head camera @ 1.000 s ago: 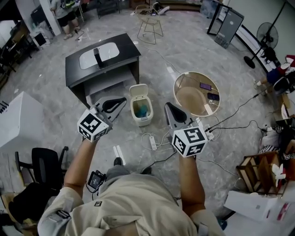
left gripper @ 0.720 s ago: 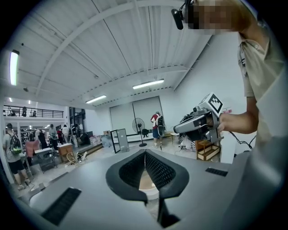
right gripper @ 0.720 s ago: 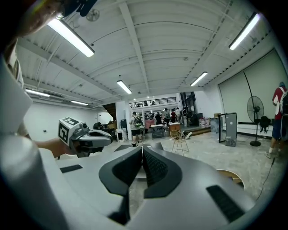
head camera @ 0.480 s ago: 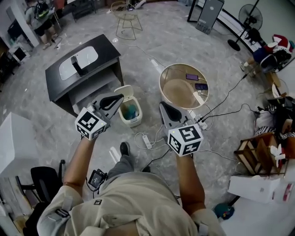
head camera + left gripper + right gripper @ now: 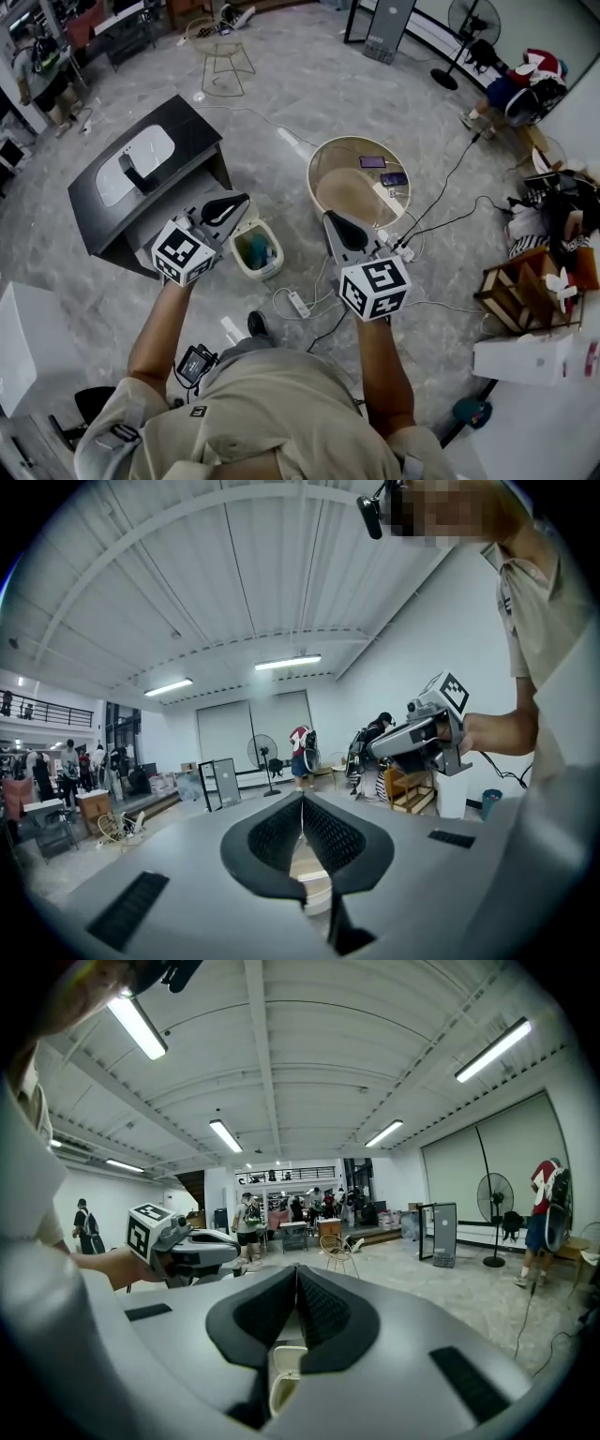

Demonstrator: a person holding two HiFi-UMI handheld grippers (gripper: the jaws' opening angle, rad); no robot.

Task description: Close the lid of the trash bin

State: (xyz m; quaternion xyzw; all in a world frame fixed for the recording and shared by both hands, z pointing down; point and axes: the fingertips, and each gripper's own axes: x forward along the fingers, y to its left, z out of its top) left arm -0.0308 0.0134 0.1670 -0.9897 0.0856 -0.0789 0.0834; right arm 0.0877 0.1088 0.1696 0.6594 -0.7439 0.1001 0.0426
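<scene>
The small cream trash bin point(image 5: 256, 251) stands on the floor with its lid up and something blue-green inside. My left gripper point(image 5: 247, 198) is held above it at its far left side, jaws shut and empty, and hides part of the lid. Off to the bin's right my right gripper point(image 5: 329, 217) is held up, also shut and empty. In the left gripper view the left gripper point(image 5: 302, 797) has its jaws pressed together. The right gripper point(image 5: 296, 1267) shows the same in the right gripper view, with the bin point(image 5: 281, 1377) seen small below its jaws.
A black desk point(image 5: 141, 178) stands left of the bin. A round table point(image 5: 361, 183) with phones on it is to the right. A power strip point(image 5: 298, 302) and cables lie on the floor near my feet. A wooden rack point(image 5: 525, 291) and boxes stand far right.
The view has swung right and the bin now lies lower left in the picture, right under the left gripper's tip. Both grippers stay shut and keep their spacing.
</scene>
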